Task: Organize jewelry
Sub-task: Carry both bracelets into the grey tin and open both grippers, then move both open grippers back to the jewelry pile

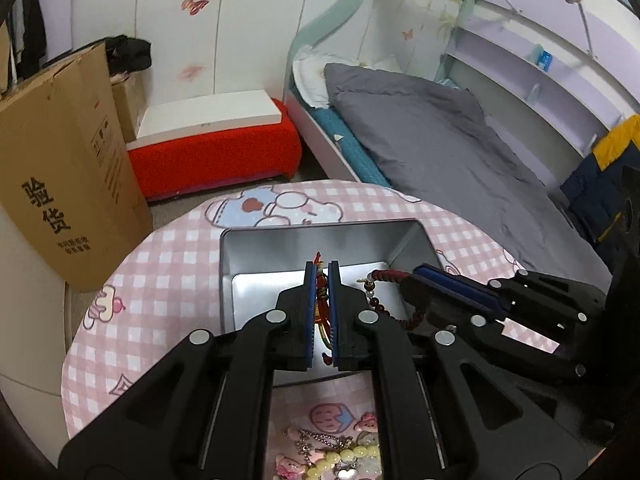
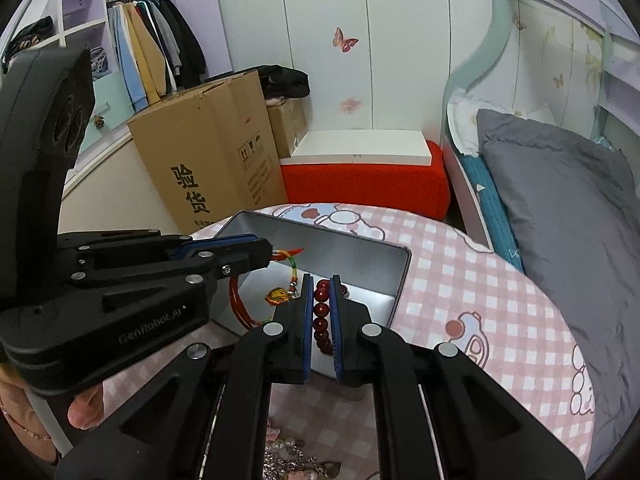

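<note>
An open silver tin box (image 1: 256, 256) (image 2: 360, 256) sits on a round table with a pink checked cloth (image 1: 168, 264) (image 2: 460, 280). My left gripper (image 1: 321, 276) (image 2: 276, 254) is shut on a red cord bracelet (image 1: 322, 312) (image 2: 240, 304) with coloured knots, which hangs over the box. My right gripper (image 2: 321, 284) (image 1: 416, 270) is shut on a dark red bead bracelet (image 2: 322, 322) (image 1: 384, 276), also over the box. Both grippers hover side by side above the box's near part.
A heap of loose jewelry (image 1: 340, 452) (image 2: 288, 456) lies on the cloth near the front edge. Beyond the table stand a cardboard box (image 1: 60, 184) (image 2: 208, 160), a red stool (image 1: 216, 152) (image 2: 364, 184) and a bed with grey bedding (image 1: 440, 148) (image 2: 568, 208). A hand (image 2: 84, 408) holds the left gripper.
</note>
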`<state>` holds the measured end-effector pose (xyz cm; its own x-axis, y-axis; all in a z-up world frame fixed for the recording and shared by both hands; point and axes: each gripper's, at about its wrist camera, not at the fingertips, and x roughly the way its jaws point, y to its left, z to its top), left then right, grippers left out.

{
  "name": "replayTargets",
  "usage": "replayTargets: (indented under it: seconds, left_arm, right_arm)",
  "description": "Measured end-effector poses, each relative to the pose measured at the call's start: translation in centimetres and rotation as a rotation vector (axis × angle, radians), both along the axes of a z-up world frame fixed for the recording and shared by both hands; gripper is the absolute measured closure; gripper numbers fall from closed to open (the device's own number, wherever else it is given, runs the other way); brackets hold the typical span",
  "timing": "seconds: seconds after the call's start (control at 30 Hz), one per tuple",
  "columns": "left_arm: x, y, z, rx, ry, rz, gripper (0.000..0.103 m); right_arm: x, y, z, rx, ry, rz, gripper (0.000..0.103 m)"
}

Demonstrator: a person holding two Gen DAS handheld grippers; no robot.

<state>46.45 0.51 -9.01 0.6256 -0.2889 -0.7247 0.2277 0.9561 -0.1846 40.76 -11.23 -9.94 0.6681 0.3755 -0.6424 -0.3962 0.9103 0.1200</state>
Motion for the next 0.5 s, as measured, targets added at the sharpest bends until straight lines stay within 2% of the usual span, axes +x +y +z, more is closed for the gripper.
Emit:
replayTargets:
  seconds: [0.3,0.33,0.4,0.43,0.5]
  left_arm:
    - [-1.5,0.7,0.4,-0.007,0.024,-0.005,0.094]
    - [-1.7,0.7,0.5,-0.005,0.023,-0.004,0.088]
    - [-2.4,0.8,0.8,-0.007,0.013,0.003,0.053]
    - [-2.8,0.9,1.1,-0.010,-0.009,0.018,0.030]
    - [-3.5,1.0,1.5,-0.001,-0.027,0.023,0.030]
  right_arm:
    - [-2.0,-1.0,1.7,0.035,-0.009,-0.001,0.094]
    - [-2.4,-1.0,1.9,0.033,-0.014,0.002,0.093]
    - [-3.2,-0.9,2.4,0.032,-0.021,0.005,0.091]
    - [-3.7,-0.9,2.6,0.032,-0.023,0.006,0.091]
    - [-4.4,-1.0,2.8,0.025,-0.030,0.007,0.091]
